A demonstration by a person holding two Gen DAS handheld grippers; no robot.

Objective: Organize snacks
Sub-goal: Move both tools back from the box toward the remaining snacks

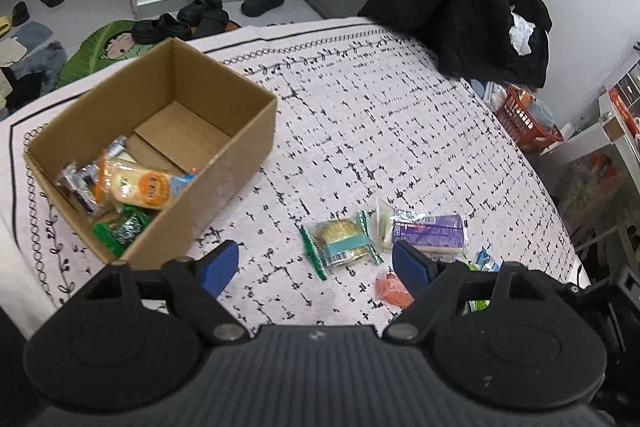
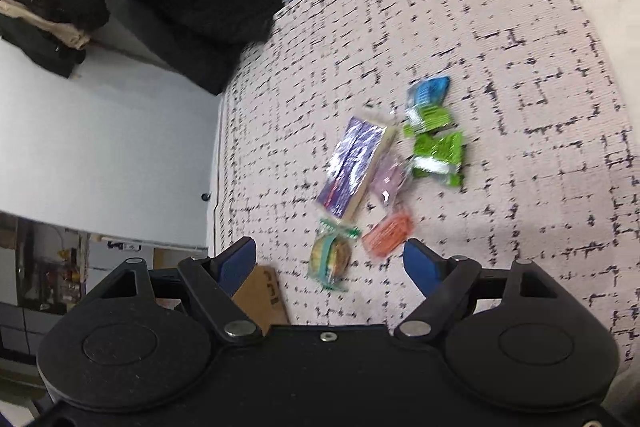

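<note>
Left claw point(image 1: 316, 263): spread wide, empty; round cracker pack point(image 1: 340, 241) just ahead between its fingers, purple bar point(image 1: 428, 231) right of it. Cardboard box point(image 1: 224, 183), ahead-left, part-filled with snacks, seen whole here only. Right claw point(image 2: 330, 261): likewise spread, empty; green packets point(image 2: 438, 157) and blue packet point(image 2: 428, 93) lie farther ahead on the counter point(image 2: 500, 47).
</note>
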